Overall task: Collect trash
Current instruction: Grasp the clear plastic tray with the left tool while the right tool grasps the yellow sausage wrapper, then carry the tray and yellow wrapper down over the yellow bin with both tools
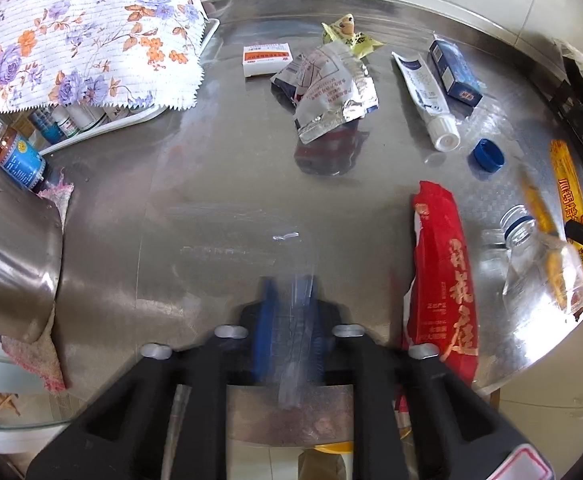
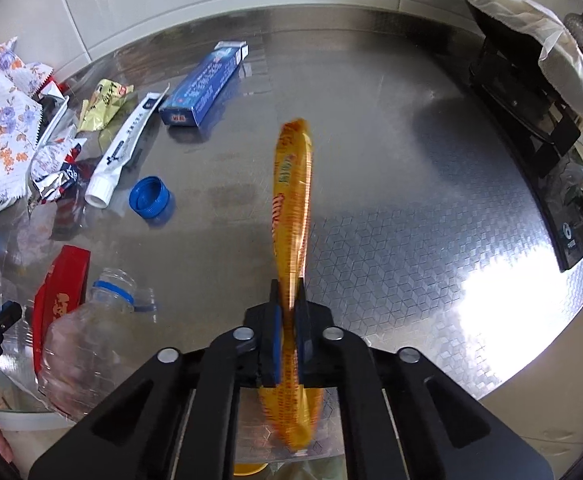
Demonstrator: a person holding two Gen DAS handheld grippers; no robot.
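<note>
Orange wrapper [image 2: 291, 200] pinched in my right tool [image 2: 287, 312]; left tool [image 1: 289, 320] clamped on clear film [image 1: 291, 360] at table [image 2: 411, 240] near edge. Pickup step; next I lift both, need bin.

The left tool [image 1: 287, 320] is smeared by motion blur, so the clear thing between its pads cannot be identified. The floral cloth [image 1: 83, 36] hides most of the bottles beneath it. The yellow wrapper [image 2: 291, 200] is too blurred for its print to be read, and its lower end is hidden behind the right tool [image 2: 287, 320].
</note>
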